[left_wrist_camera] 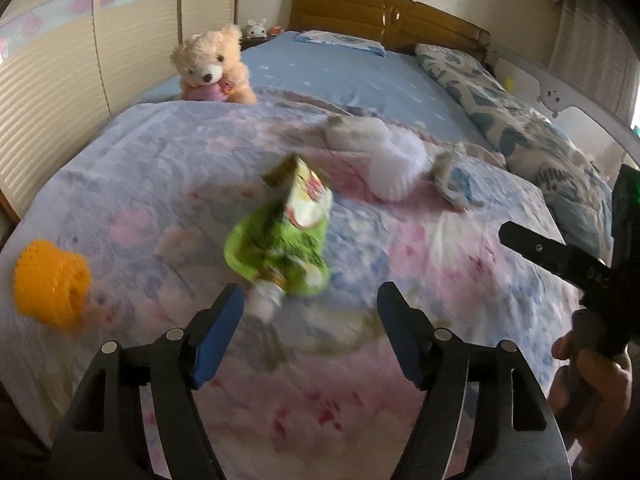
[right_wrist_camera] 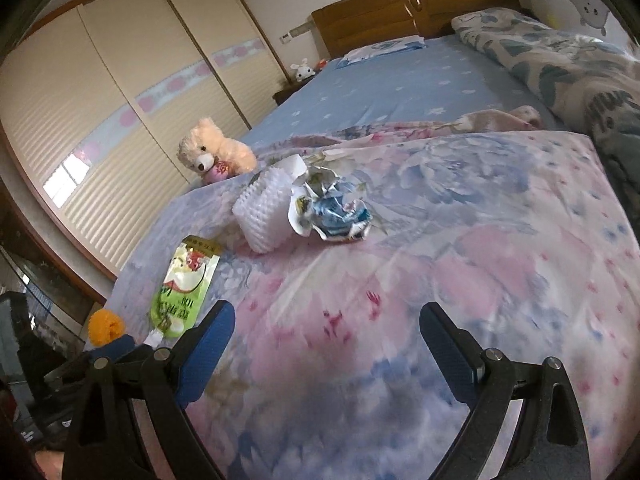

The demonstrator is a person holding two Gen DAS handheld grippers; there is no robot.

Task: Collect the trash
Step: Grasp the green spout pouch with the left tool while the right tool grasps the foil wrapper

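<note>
A green drink pouch (left_wrist_camera: pixel 280 236) with a white cap lies blurred on the floral quilt (left_wrist_camera: pixel 440 264), just ahead of my left gripper (left_wrist_camera: pixel 309 291). That gripper is open, and the cap sits by its left fingertip with no pad pressing on it. In the right wrist view the pouch (right_wrist_camera: pixel 184 288) lies flat at the left. A crumpled blue-and-white wrapper (right_wrist_camera: pixel 332 208) and a white foam net (right_wrist_camera: pixel 264 212) rest farther up the quilt. My right gripper (right_wrist_camera: pixel 327 309) is open over bare quilt with nothing between its fingers.
An orange knitted item (left_wrist_camera: pixel 52 284) lies near the quilt's left edge. A teddy bear (left_wrist_camera: pixel 212 68) sits at the bed's left side by the wardrobe. A folded patterned blanket (right_wrist_camera: pixel 560 64) runs along the right. A hand (left_wrist_camera: pixel 592 380) holds the right gripper at the right.
</note>
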